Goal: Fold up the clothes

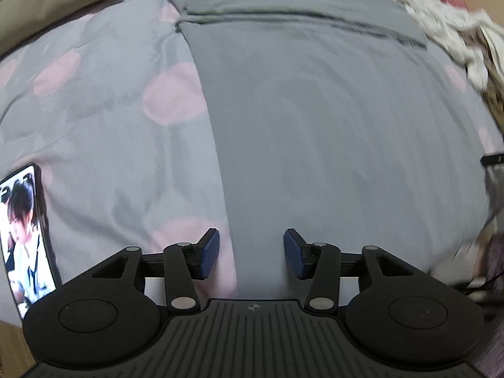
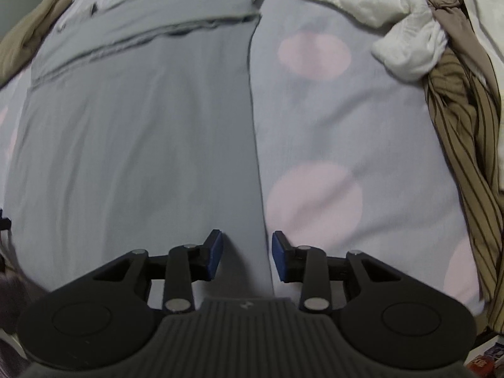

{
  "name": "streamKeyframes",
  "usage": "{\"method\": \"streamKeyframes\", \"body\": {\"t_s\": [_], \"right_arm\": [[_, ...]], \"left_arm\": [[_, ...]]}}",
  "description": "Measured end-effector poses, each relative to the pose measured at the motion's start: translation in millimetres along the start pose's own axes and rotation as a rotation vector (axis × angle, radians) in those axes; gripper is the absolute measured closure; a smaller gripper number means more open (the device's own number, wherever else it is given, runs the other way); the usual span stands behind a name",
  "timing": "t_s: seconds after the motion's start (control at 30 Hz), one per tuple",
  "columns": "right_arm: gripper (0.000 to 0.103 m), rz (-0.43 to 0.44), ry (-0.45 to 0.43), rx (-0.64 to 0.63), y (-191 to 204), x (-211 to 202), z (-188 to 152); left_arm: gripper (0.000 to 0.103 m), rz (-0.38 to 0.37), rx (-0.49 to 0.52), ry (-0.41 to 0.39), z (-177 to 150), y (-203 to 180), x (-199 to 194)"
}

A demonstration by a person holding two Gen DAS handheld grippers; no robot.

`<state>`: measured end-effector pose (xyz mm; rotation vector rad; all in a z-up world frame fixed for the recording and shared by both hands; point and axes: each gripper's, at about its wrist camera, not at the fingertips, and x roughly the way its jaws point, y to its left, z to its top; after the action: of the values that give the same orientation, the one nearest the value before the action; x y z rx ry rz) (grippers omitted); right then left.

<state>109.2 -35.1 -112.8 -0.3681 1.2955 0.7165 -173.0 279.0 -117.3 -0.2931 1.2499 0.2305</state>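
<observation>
Left gripper (image 1: 251, 253): jaws partly apart, nothing between the blue pads, poised over the near left edge of the grey garment (image 1: 330, 132). Right gripper (image 2: 247, 256): jaws partly apart, empty, over the garment's near right edge. Grey garment: spread flat on the bed (image 1: 104, 116), far end folded across in a band. Bedcover: pale grey with pink spots. Left wrist view only: lit phone (image 1: 26, 236) at near left, olive cloth (image 1: 60, 3) far left. Right wrist view only: white cloth (image 2: 406, 31) and brown striped garment (image 2: 463, 132) heaped at right
</observation>
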Motion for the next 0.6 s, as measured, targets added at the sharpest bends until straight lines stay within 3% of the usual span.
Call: {"method": "streamKeyframes", "body": {"t_s": [0.27, 0.43, 0.5, 0.6], "right_arm": [[0.063, -0.025, 0.036, -0.065, 5, -5, -31], [0.062, -0.030, 0.050, -0.115, 9, -5, -41], [0.064, -0.030, 0.051, -0.123, 9, -4, -42], [0.083, -0.028, 0.049, -0.138, 10, -6, -41]], "left_arm": [[0.057, 0.032, 0.031, 0.071, -28, -17, -3], [0.058, 0.022, 0.029, 0.066, -32, -15, 0], [0.059, 0.015, 0.027, 0.065, -33, -13, 1], [0.072, 0.023, 0.037, 0.063, -33, -15, -1]]}}
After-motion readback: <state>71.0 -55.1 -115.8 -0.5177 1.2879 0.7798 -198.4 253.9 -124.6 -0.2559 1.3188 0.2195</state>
